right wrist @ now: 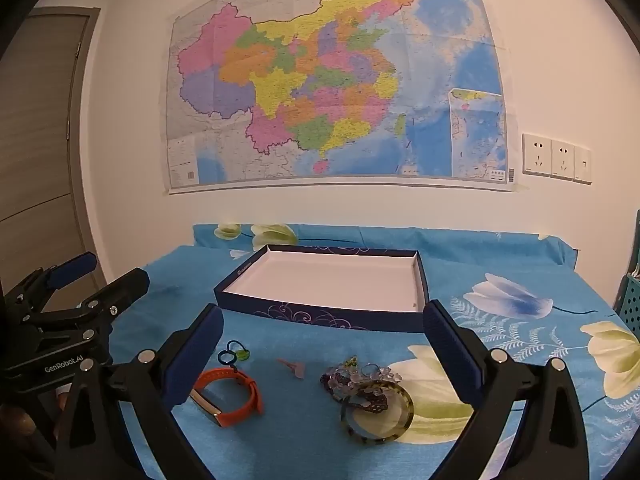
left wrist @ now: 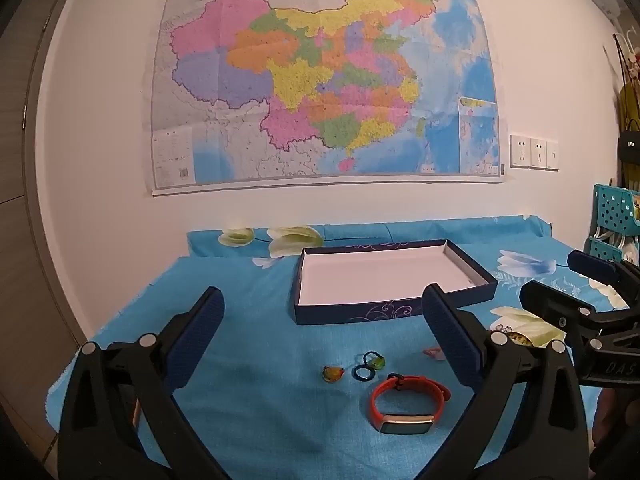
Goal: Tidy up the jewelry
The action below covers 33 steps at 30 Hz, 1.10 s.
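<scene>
Jewelry lies loose on the blue cloth (left wrist: 248, 408): orange watch (left wrist: 404, 404) at five o'clock, bangle (right wrist: 378, 412) and beads (right wrist: 352, 380) beside it, box (right wrist: 332, 280) empty at twelve. Left gripper (left wrist: 320, 344) and right gripper (right wrist: 322, 354) both gape, holding nothing. Risk: the tangled beads could snag the bangle and drag it along.

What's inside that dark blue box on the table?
Nothing that shows: the dark blue box has only its bare white floor in view. Its near wall hides a thin strip of floor just behind it. The jewelry lies outside, on the blue cloth.
</scene>
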Motion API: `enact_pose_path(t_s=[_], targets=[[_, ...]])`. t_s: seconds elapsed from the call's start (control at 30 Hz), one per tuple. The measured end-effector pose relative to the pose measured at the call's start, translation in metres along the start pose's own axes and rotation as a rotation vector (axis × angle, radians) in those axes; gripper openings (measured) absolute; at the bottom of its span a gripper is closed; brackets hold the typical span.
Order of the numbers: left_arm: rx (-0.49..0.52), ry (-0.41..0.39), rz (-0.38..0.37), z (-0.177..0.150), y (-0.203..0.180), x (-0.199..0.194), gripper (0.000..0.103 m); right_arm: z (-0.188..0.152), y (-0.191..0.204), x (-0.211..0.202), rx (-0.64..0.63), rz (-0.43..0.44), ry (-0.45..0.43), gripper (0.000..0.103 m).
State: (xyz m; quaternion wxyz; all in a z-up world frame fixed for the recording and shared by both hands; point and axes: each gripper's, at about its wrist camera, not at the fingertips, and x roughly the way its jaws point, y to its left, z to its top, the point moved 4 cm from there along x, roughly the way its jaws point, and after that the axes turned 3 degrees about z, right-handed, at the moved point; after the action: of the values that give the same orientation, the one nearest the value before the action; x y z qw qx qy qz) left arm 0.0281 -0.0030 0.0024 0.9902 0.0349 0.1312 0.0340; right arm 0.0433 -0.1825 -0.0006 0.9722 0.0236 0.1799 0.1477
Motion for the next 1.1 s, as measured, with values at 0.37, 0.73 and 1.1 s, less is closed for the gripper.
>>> enact_pose_path(t_s=[0.37, 0.73, 1.1], targets=[[0.000, -0.008, -0.003, 0.0015, 0.0000, -0.0020, 0.097, -0.0020, 0.0016, 0.0009, 0.000, 0.002, 0.004, 0.096], [-0.002, -0.015, -0.005, 0.0025, -0.0003, -0.0028, 0.097, -0.0015, 0.0004, 0.0002, 0.000, -0.001, -0.001, 0.096], [-0.001, -0.018, -0.003, 0.0012, -0.0027, -0.0036, 0.097, -0.0038, -0.0028, -0.0023, 0.001, 0.000, -0.002, 0.096]])
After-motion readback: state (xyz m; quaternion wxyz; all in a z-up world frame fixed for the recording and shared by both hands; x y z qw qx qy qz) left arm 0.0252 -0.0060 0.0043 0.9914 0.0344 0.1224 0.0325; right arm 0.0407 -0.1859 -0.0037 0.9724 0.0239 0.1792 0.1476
